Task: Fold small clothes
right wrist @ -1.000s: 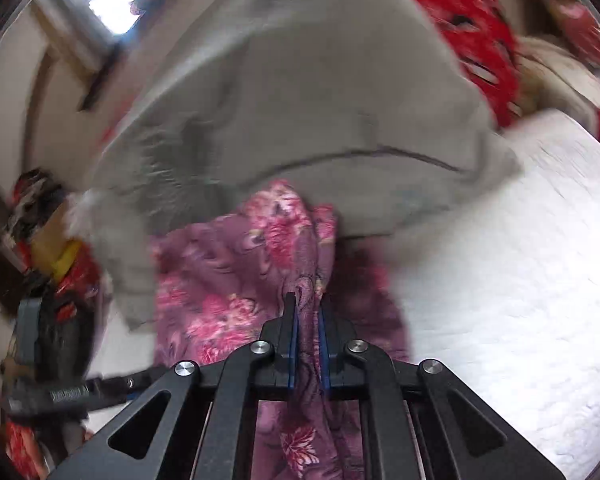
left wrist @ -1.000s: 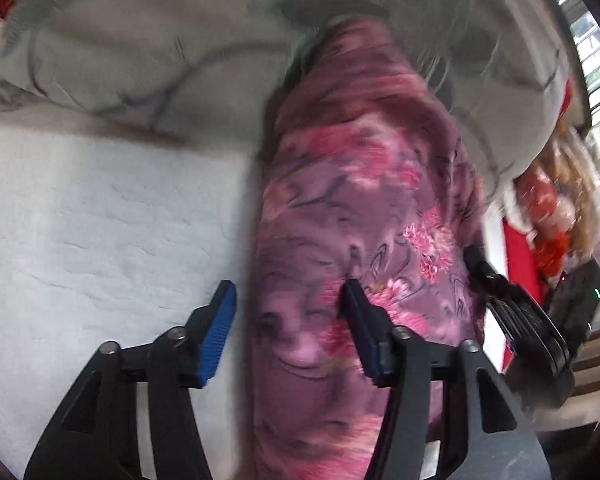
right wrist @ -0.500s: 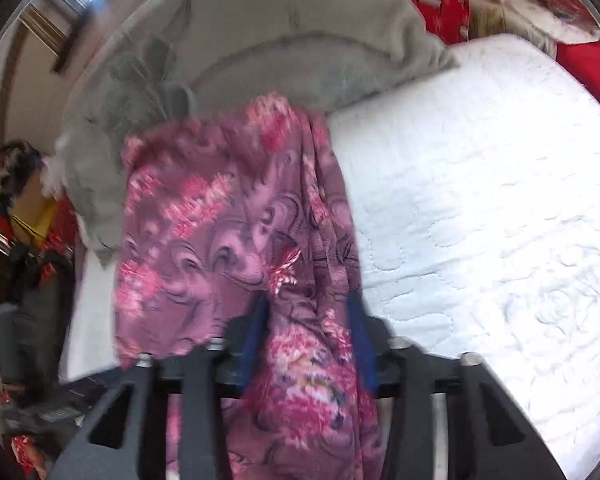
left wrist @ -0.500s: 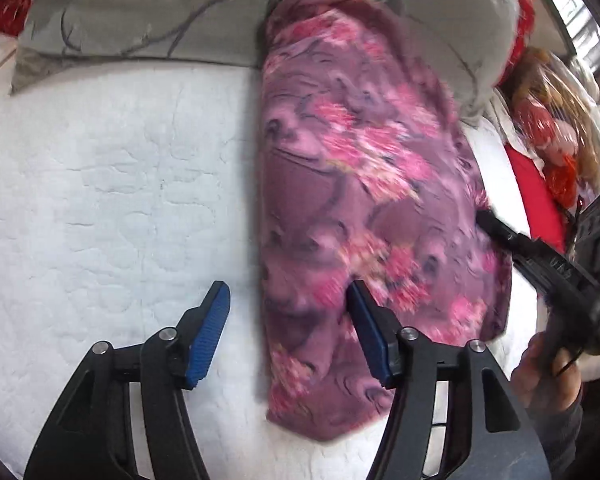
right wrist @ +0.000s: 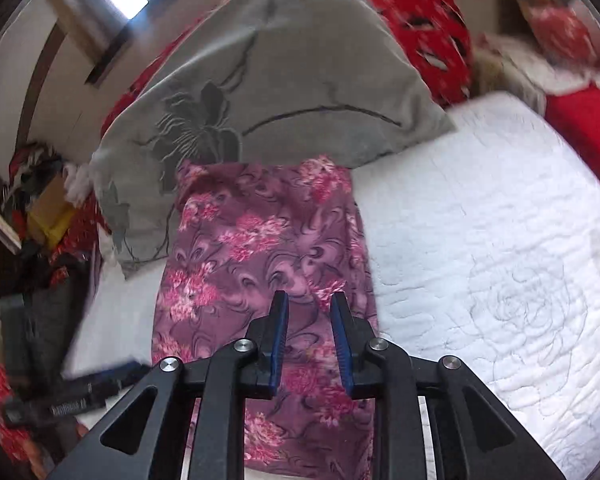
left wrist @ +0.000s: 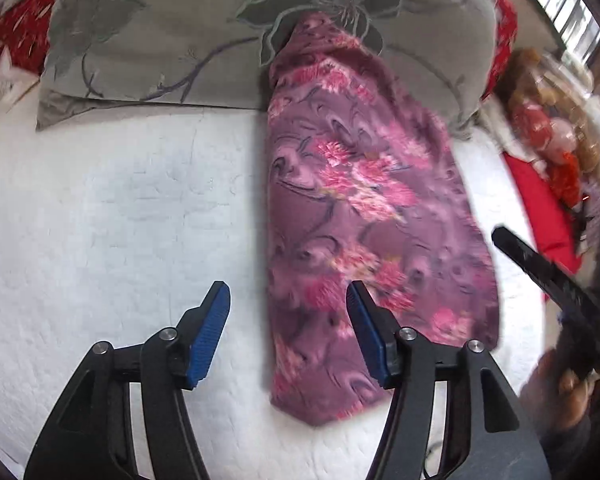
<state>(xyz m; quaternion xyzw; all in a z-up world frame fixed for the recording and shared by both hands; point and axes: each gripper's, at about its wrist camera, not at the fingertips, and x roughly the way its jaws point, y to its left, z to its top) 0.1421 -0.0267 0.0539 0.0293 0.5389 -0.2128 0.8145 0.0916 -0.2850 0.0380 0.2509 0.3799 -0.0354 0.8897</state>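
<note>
White quilted bedding (left wrist: pixel 112 216) carries your purple floral garment (left wrist: pixel 356 216), laid out flat lengthwise with its far end against the grey flowered pillow (left wrist: pixel 204 28). Your left gripper (left wrist: pixel 288 334) hangs with fingers well apart, holding nothing. Your right gripper (right wrist: pixel 309 336) has just been opening; its fingers stand slightly parted above the cloth, gripping nothing.
</note>
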